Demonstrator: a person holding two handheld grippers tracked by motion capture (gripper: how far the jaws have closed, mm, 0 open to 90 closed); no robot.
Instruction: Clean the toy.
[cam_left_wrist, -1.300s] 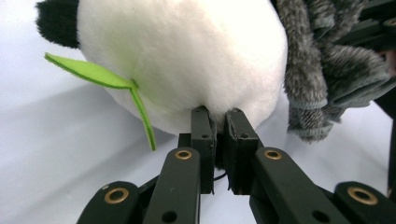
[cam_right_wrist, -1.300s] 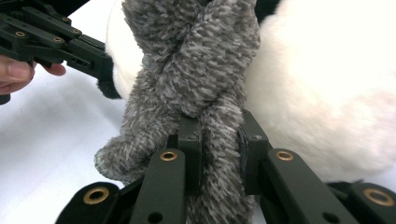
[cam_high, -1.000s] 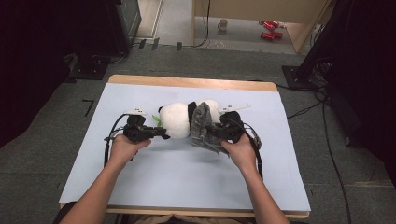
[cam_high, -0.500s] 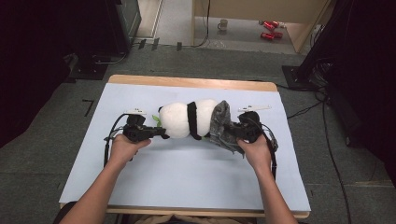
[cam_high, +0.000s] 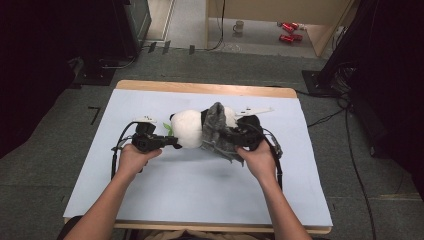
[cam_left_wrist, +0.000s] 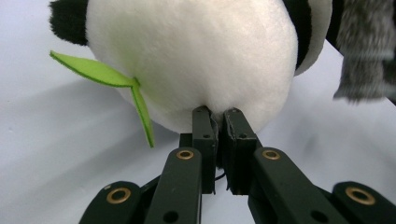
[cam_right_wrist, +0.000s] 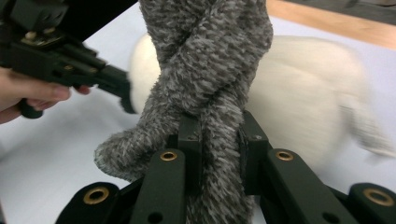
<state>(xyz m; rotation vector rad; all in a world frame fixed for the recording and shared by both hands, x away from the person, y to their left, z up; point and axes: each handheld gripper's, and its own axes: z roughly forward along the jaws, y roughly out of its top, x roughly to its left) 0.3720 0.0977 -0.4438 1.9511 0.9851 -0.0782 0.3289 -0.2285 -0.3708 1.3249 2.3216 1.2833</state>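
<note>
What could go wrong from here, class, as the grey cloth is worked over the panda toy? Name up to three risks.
1. The left claw pinches just a small tuft of the panda toy; a hard pull could slip it free.
2. The grey cloth is bunched and twisted in the right claw, so it may snag rather than spread over the body.
3. The green felt leaf sticks out near the left claw and might get bent.

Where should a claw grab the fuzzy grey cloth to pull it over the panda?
Probably grab the grey cloth at its bunched lower edge, coming from the panda's right end, where the right claw pinches it already. The gathered folds there are thick and stick out.
</note>
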